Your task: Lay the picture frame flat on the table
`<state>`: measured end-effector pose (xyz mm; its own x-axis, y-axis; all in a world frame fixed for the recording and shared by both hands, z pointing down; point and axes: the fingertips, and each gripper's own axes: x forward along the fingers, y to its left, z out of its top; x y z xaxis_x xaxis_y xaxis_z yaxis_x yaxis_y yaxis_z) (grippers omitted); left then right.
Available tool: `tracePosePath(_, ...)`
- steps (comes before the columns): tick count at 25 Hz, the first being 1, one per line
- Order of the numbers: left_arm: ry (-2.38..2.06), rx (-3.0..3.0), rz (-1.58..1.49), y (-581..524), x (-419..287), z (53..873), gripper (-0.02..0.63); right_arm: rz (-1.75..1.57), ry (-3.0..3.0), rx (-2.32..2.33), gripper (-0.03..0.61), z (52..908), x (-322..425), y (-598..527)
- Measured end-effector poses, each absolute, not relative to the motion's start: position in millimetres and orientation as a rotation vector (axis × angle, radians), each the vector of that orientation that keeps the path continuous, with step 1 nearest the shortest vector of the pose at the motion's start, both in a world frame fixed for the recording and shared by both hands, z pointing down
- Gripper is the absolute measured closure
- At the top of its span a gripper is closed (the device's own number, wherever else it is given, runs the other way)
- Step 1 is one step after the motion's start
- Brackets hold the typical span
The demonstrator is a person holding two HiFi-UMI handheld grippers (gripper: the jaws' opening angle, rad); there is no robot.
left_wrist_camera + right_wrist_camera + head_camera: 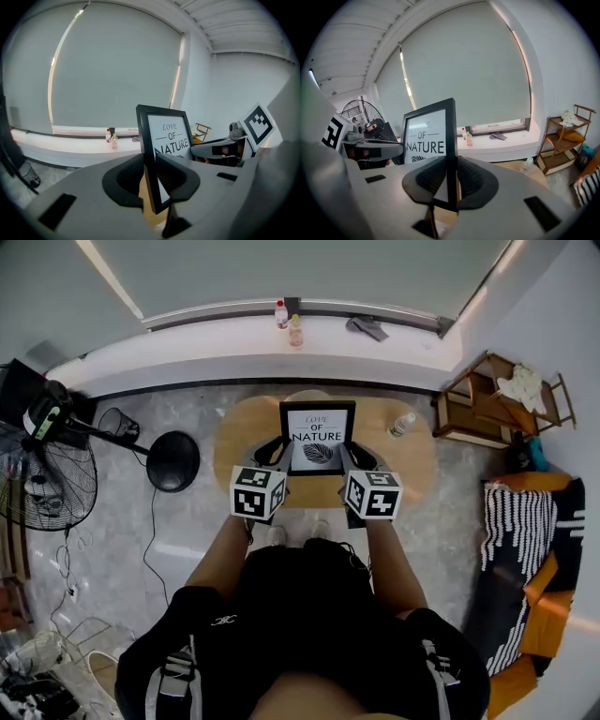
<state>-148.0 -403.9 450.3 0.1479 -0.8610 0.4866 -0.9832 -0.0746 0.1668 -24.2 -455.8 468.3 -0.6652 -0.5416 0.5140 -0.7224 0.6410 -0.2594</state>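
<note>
One picture frame (318, 437) and one round table (412, 465) are counted. Two grippers are seen, the left gripper (279, 452) and the right gripper (360, 457), with two marker cubes, a left cube (258, 492) and a right cube (373, 494). Three bottles are counted: a red-capped bottle (280, 313) and a yellowish bottle (295, 331) on the window ledge (187, 338), and a clear bottle (401, 425) on the table. One grey cloth (366, 327), one wooden shelf (478, 399) and one standing fan (47, 488) are counted.

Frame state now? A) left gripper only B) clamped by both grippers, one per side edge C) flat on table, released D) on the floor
B: left gripper and right gripper each have jaws shut on a side edge of the frame, held upright.
</note>
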Motion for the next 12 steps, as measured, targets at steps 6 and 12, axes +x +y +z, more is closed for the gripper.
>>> tracePosePath(6, -1.693, 1.883, 0.421, -404, -143, 513, 0.522, 0.723, -2.377, 0.918, 0.488, 531, -20, -457)
tracePosePath(12, -1.612, 1.758, 0.477, -393, -145, 588, 0.520, 0.796, -2.255, 0.791, 0.488, 605, -23, -447)
